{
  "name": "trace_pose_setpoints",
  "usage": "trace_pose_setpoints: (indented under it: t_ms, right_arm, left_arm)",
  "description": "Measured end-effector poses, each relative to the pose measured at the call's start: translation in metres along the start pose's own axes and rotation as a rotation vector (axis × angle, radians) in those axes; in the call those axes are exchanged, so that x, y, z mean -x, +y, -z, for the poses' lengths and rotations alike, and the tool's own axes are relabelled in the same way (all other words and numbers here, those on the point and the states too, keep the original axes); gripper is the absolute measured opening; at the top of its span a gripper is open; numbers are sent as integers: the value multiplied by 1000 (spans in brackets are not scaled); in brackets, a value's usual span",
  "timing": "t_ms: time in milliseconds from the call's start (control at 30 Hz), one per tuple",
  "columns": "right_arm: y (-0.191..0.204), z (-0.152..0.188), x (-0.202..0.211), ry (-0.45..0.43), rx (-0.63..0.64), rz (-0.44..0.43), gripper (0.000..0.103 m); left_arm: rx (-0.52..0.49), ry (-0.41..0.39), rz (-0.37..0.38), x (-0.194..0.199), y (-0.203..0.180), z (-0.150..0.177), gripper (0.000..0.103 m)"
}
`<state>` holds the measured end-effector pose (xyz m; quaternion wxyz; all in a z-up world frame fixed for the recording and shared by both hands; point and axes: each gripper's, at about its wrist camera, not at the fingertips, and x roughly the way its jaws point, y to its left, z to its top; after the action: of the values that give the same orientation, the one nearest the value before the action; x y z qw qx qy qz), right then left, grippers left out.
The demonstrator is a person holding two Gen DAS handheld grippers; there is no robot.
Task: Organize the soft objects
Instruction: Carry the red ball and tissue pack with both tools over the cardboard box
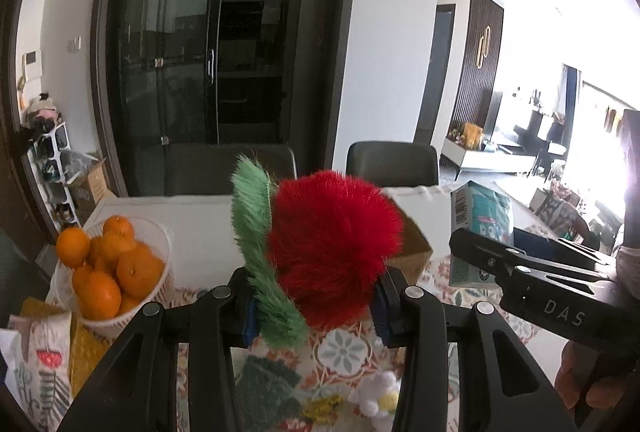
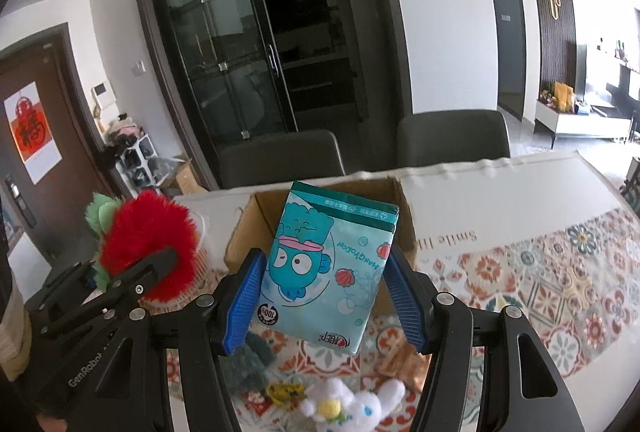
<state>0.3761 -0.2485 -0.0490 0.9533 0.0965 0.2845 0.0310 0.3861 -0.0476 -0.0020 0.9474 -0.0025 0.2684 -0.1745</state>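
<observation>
The left gripper (image 1: 316, 306) is clamped on a fluffy red-and-green plush ball (image 1: 332, 248); the right gripper (image 2: 324, 302) clamps a teal cartoon-printed soft tissue pack (image 2: 328, 268).

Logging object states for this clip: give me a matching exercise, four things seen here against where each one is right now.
Things:
1. red and green plush
2. tissue pack
3. oranges
4. white plush toy

Places:
A. piled in a white bowl
B. clamped in the right gripper, up off the table
C. lying on the patterned tablecloth, below the grippers
D. clamped in the left gripper, up off the table

Pairs: 1-D, 2-B, 3-A, 4-C
</observation>
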Motion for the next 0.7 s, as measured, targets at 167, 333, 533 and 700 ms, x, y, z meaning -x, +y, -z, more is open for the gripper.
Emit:
trace_pose_setpoints:
  t_ms: [167, 333, 533, 700]
  right_arm:
    - [-3, -18, -8, -15, 2, -1, 61]
    - [-6, -32, -21, -13, -10, -12, 61]
    - [-10, -49, -41, 9, -8, -16, 61]
    - [-14, -58, -62, 49, -7, -21, 61]
  left_arm:
    - [-6, -18, 5, -11, -2, -17, 42]
    - [4, -20, 10, -24, -3, -32, 43]
    - [6, -12, 5, -44, 1, -48, 43]
    - [21, 16, 12, -69, 5, -60, 43]
